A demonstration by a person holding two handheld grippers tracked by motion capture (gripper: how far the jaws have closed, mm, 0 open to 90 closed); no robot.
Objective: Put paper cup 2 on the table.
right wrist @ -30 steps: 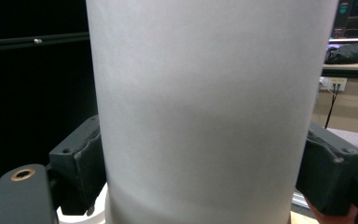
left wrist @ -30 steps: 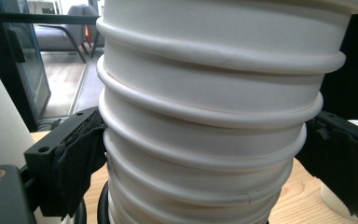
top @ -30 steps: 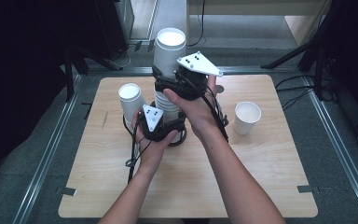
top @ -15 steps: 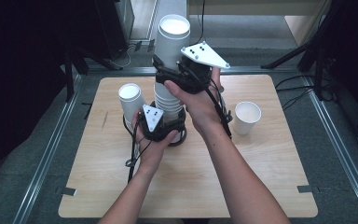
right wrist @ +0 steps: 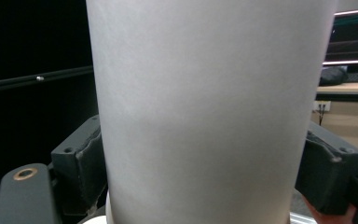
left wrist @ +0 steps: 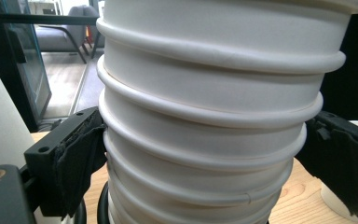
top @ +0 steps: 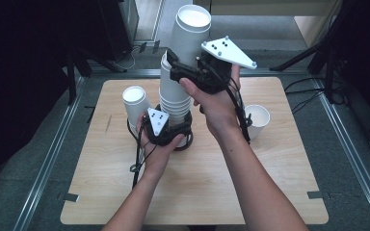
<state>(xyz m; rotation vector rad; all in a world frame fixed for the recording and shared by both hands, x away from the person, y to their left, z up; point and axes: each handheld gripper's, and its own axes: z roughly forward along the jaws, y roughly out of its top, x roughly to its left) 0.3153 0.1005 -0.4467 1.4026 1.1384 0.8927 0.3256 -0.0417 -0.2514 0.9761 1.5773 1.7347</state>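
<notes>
A wooden table (top: 270, 192) seen from above, its near half bare and open, with a metal rail along each side and dark floor beyond. At the centre stands a stack of white paper cups (top: 173, 103), upright, its long axis running vertically, rims stepped one above another. The left gripper (top: 166, 132) clamps the lower part of the stack; in the left gripper view its black pads (left wrist: 81, 156) press the ribbed rims from both sides. The right gripper (top: 185, 70) grips the top cup (top: 190, 31), a tall white cup with its mouth facing up, partly raised out of the stack and leaning slightly toward one o'clock. In the right gripper view the jaws squeeze that cup's smooth wall (right wrist: 205, 112). A single cup (top: 135, 101) stands at ten o'clock just beside the stack, another cup (top: 257, 120) at three o'clock, well apart. Both look empty, though their insides are only partly visible.
</notes>
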